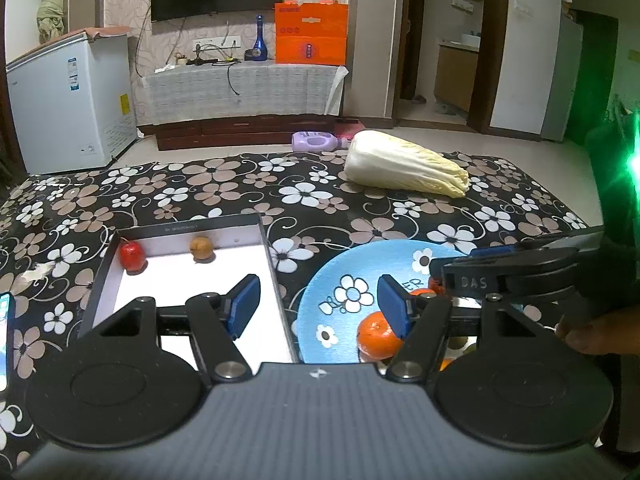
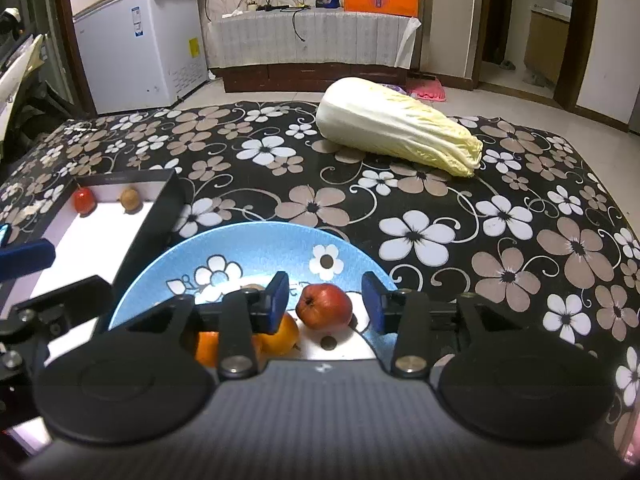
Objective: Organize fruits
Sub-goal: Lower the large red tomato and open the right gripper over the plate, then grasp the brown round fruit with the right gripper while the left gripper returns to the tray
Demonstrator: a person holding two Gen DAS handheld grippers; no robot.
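Note:
A blue flowered plate (image 2: 256, 248) holds a red fruit (image 2: 325, 305) and orange fruits (image 2: 282, 336). My right gripper (image 2: 325, 307) is open, its pads either side of the red fruit, not touching it. A white box (image 1: 224, 280) with dark walls holds a red fruit (image 1: 132, 256) and a brown fruit (image 1: 201, 249) at its far end. My left gripper (image 1: 320, 306) is open and empty, above the gap between box and plate (image 1: 360, 264). An orange fruit (image 1: 376, 336) lies on the plate by its right pad. The right gripper (image 1: 520, 276) shows over the plate.
A large napa cabbage (image 2: 396, 128) lies on the flowered black tablecloth (image 2: 480, 240) behind the plate. A phone edge (image 1: 4, 344) shows at the far left. A white freezer (image 1: 68, 104) and a TV cabinet (image 1: 244, 92) stand beyond the table.

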